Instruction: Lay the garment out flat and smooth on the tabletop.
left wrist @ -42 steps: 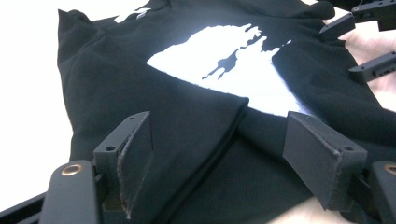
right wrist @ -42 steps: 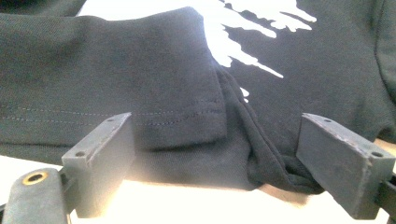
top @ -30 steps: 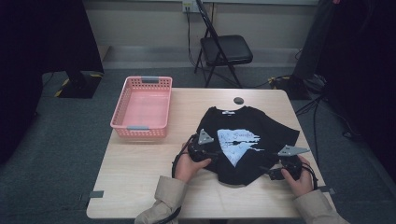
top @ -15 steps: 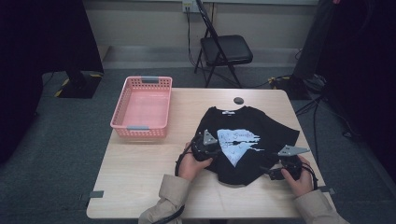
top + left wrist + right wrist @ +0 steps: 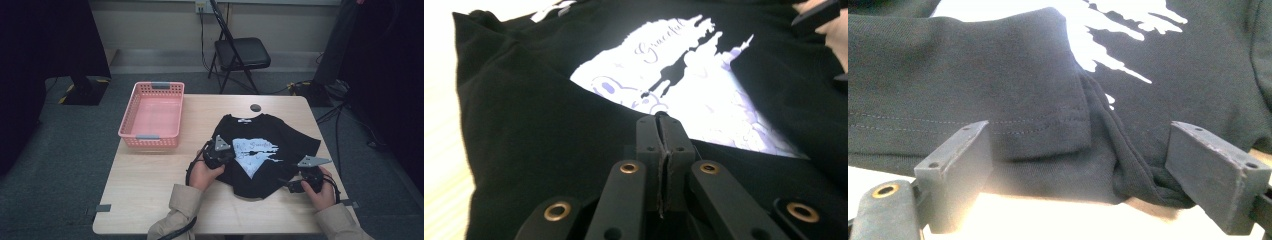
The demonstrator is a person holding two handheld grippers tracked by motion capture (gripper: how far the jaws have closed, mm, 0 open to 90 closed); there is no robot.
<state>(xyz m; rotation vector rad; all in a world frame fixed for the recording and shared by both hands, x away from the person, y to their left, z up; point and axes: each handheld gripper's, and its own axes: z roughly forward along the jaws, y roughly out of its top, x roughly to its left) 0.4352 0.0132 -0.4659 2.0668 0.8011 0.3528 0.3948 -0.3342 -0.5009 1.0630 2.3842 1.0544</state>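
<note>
A black T-shirt with a pale blue print lies flat on the wooden table, neck away from me. My left gripper rests on the shirt's left side. In the left gripper view its jaws have just been closing and now meet, pinching a thin fold of the black cloth. My right gripper sits at the shirt's lower right corner. In the right gripper view it stands open, with the folded sleeve and bunched hem between its fingers, untouched.
A pink plastic basket stands on the table's left rear part. A small dark round object lies beyond the shirt's collar. A black folding chair stands behind the table. Bare wood lies left of the shirt.
My left gripper has slid a little to the right onto the shirt's left side. The right gripper has stayed where it was.
</note>
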